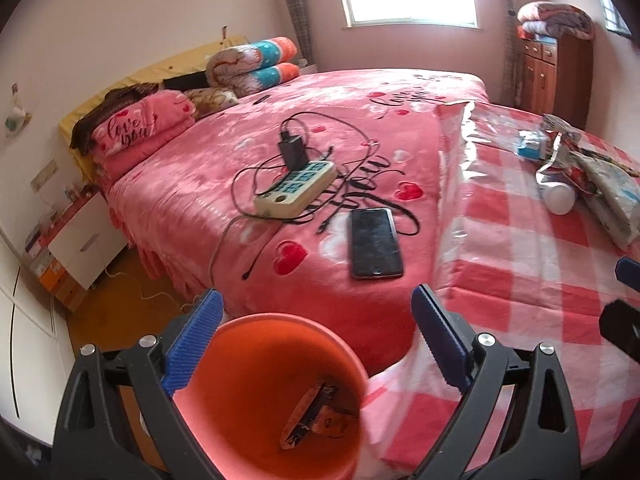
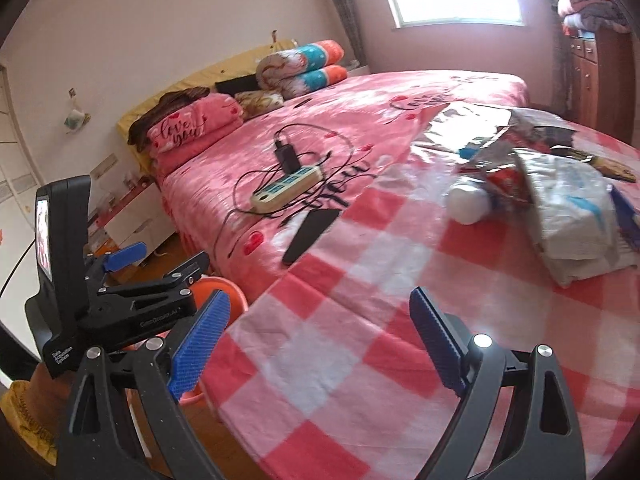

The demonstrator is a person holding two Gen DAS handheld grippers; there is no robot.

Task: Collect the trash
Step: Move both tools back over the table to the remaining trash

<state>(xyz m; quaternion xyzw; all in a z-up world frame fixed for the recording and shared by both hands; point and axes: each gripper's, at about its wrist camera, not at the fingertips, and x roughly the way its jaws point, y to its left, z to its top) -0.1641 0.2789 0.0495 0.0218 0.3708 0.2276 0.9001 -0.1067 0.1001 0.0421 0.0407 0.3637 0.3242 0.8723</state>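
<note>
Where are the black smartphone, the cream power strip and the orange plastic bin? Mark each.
black smartphone (image 1: 376, 243), left wrist view, centre of its screen
cream power strip (image 1: 296, 188), left wrist view, its top face
orange plastic bin (image 1: 248, 384), left wrist view, inner wall

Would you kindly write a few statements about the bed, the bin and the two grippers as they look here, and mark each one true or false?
1. The orange bin already has a piece of trash inside. True.
2. The phone lies on the checked cloth. False: it lies on the pink heart blanket, beside the checked cloth.
3. A black charger is plugged into the power strip. True.
4. The right gripper holds a wrapper. False: it is open and holds nothing.
5. The white bottle stands upright. False: it lies on its side by the pile of wrappers.
6. The left gripper is open above the bin. True.
</note>
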